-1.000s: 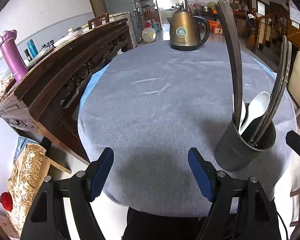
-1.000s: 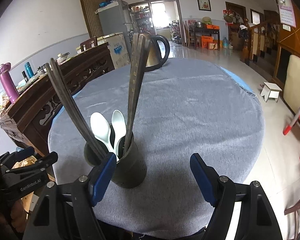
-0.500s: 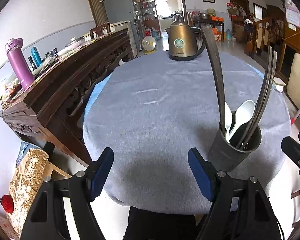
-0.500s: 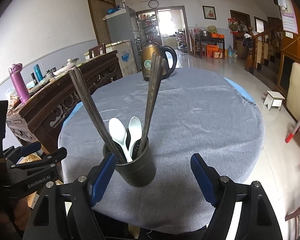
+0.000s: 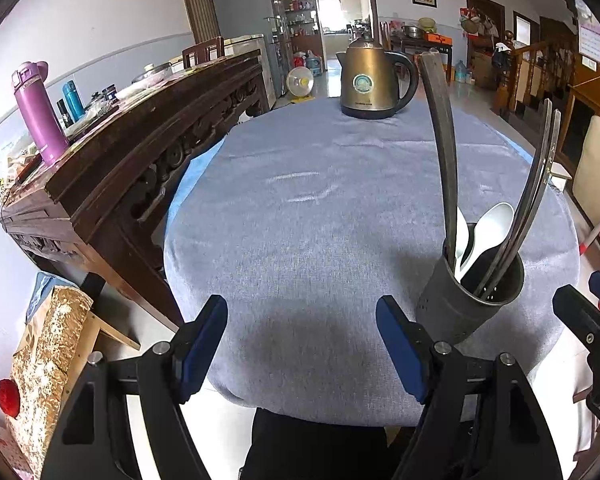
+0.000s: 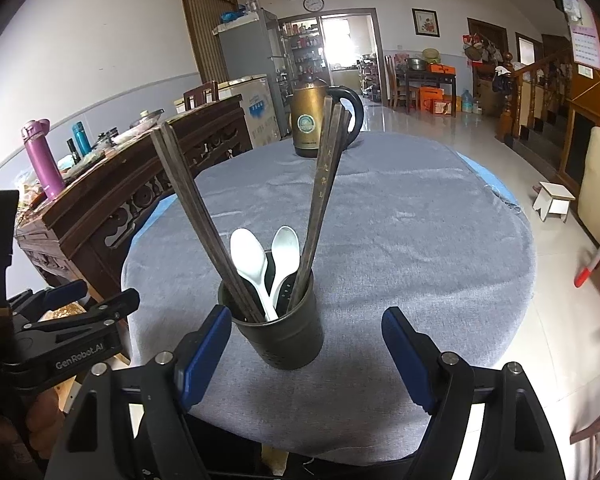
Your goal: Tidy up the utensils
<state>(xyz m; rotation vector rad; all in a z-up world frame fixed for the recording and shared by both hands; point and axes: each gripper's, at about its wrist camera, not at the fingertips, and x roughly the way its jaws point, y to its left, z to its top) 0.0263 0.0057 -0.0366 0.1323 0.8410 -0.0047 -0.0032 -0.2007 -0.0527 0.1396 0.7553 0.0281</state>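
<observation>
A dark round utensil holder (image 6: pixel 284 340) (image 5: pixel 466 306) stands near the front edge of the grey-clothed round table (image 6: pixel 400 216) (image 5: pixel 300 208). Two white spoons (image 6: pixel 252 264) (image 5: pixel 488 228) and several dark chopsticks (image 6: pixel 196 212) (image 5: pixel 442 140) stick up out of it. My right gripper (image 6: pixel 306 344) is open, low at the table's near edge, with the holder just beyond and slightly left of the gap. My left gripper (image 5: pixel 302 336) is open and empty over bare cloth, the holder off to its right. Each gripper shows at the side of the other's view.
A bronze electric kettle (image 5: pixel 370 80) (image 6: pixel 314 120) stands at the table's far side. A dark carved wooden sideboard (image 5: pixel 132 152) runs along the left, with a purple bottle (image 5: pixel 38 114) and small items on it. A white stool (image 6: pixel 554 200) sits on the floor to the right.
Both grippers have drawn back and risen a little, so the holder looks smaller and farther off in both views. Jaws stayed open and nothing was picked up.
</observation>
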